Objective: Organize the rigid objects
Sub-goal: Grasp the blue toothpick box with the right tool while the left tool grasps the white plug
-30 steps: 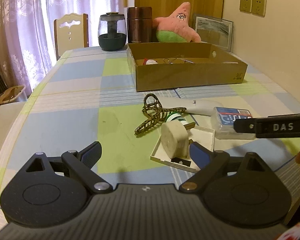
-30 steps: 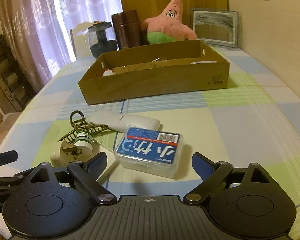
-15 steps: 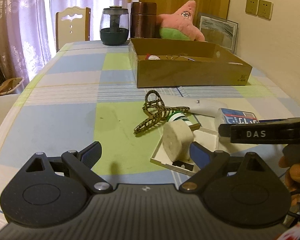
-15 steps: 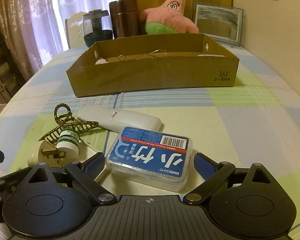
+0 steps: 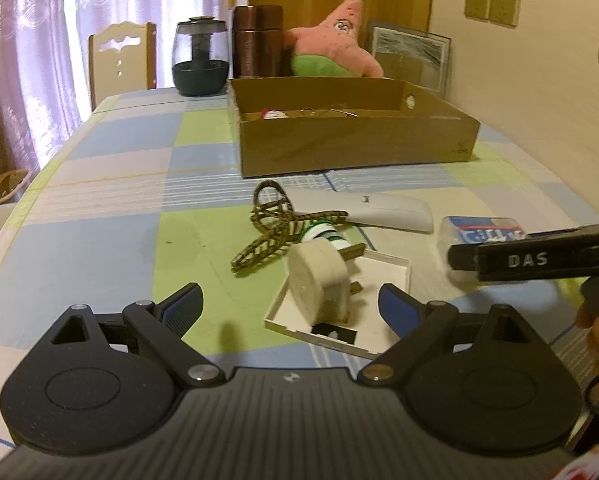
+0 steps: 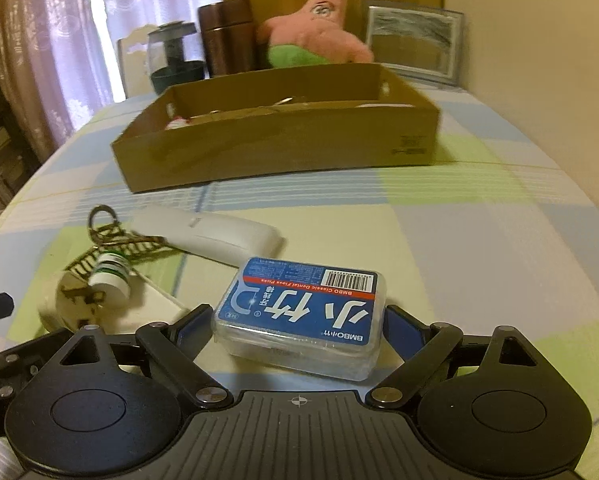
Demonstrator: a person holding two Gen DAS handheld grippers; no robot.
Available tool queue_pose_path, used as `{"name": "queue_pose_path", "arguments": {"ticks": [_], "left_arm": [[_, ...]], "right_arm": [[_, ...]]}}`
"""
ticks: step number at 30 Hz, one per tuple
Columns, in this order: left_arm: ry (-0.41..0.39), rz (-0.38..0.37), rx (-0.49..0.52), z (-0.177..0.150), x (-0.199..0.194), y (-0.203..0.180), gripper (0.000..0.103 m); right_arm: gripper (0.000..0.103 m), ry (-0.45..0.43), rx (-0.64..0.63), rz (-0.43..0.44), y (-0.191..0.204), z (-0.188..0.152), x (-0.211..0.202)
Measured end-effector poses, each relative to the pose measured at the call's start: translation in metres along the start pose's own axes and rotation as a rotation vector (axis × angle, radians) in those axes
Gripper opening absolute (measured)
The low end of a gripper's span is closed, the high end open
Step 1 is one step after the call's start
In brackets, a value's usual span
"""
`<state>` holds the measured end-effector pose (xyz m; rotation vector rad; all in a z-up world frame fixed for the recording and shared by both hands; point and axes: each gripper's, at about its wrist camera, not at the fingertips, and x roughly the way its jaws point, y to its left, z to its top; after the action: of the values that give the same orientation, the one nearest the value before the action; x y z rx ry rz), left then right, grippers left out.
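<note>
Here the right gripper (image 6: pixel 297 326), jaws just closing, straddles the floss box (image 6: pixel 301 316), seemingly not yet pinching; left gripper (image 5: pixel 289 306) gapes wide beside it; cardboard box (image 6: pixel 283 140) beyond.

— What's the surface?
— A table (image 5: pixel 111 216) under a checked blue, green and white cloth.
— What lies on it?
— A cardboard box (image 5: pixel 355 148), white remote (image 5: pixel 383 212), floss-pick box (image 6: pixel 299 316), patterned hair claw (image 5: pixel 275 232), shallow white tray (image 5: pixel 383 276).

home dining rm | checked tablecloth (image 5: pixel 99 240), curtains (image 5: pixel 31 40), plush toy (image 5: pixel 335 40)
</note>
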<state>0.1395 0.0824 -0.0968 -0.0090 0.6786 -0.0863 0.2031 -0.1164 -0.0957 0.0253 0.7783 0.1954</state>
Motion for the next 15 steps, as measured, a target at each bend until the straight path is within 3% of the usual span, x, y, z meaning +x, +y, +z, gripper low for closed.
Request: {"name": "queue_pose_path", "arguments": {"ticks": [5, 15], "left_arm": [[-0.015, 0.019, 0.022, 0.001, 0.007, -0.014, 0.091], [-0.017, 0.072, 0.031, 0.002, 0.022, -0.032, 0.065]], "right_arm": [[0.088, 0.006, 0.018, -0.024, -0.011, -0.009, -0.005], [0.088, 0.012, 0.000, -0.035, -0.010, -0.016, 0.000]]}}
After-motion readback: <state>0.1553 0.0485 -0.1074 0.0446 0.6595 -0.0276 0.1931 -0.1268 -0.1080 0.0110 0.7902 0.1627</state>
